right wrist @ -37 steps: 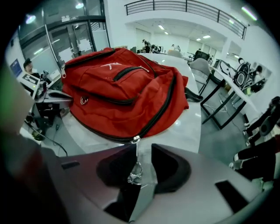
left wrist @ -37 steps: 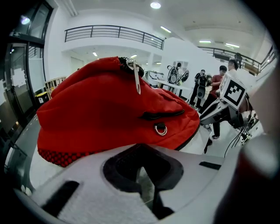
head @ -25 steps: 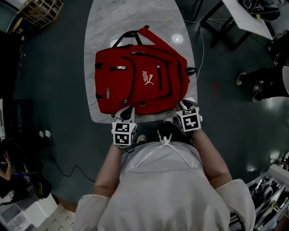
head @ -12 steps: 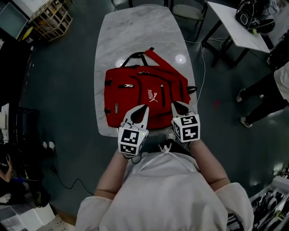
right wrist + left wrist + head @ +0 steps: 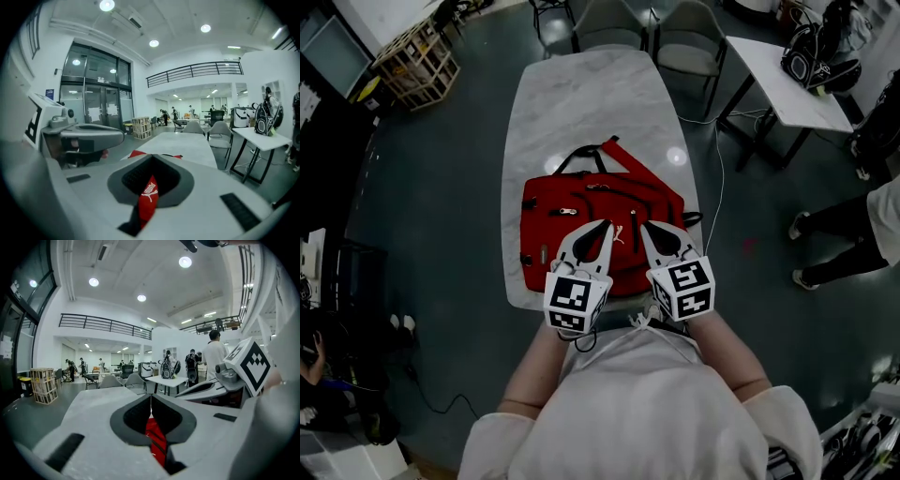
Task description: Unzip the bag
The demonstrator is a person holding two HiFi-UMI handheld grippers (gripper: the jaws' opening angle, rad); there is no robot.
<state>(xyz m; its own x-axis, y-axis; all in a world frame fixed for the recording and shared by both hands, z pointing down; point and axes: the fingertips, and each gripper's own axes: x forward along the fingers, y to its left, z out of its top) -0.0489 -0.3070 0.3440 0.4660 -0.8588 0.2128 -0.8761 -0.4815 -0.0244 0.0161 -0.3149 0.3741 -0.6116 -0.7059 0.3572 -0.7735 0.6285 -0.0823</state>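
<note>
A red backpack (image 5: pixel 581 202) with black zips and a white logo lies flat on the marble table (image 5: pixel 581 103), its carry handle and a red strap toward the far end. My left gripper (image 5: pixel 606 225) and right gripper (image 5: pixel 645 226) hover side by side over the bag's near half, tips pointing forward. Both are shut with nothing held. In the left gripper view the left gripper (image 5: pixel 150 397) shows closed jaw tips, with the backpack (image 5: pixel 156 441) as a red strip in the gap below them. The right gripper view shows the right gripper (image 5: pixel 152 157) the same way, over the backpack's logo (image 5: pixel 148 190).
Two grey chairs (image 5: pixel 637 23) stand at the table's far end. A white desk (image 5: pixel 783 80) with dark bags stands at the right, and a person's legs (image 5: pixel 848 239) are beside it. A wooden crate (image 5: pixel 417 61) sits far left. A cable (image 5: pixel 719 141) runs along the floor.
Both grippers have moved from the table's near edge forward and up over the bag, staying shut. The head view now takes in more of the room.
</note>
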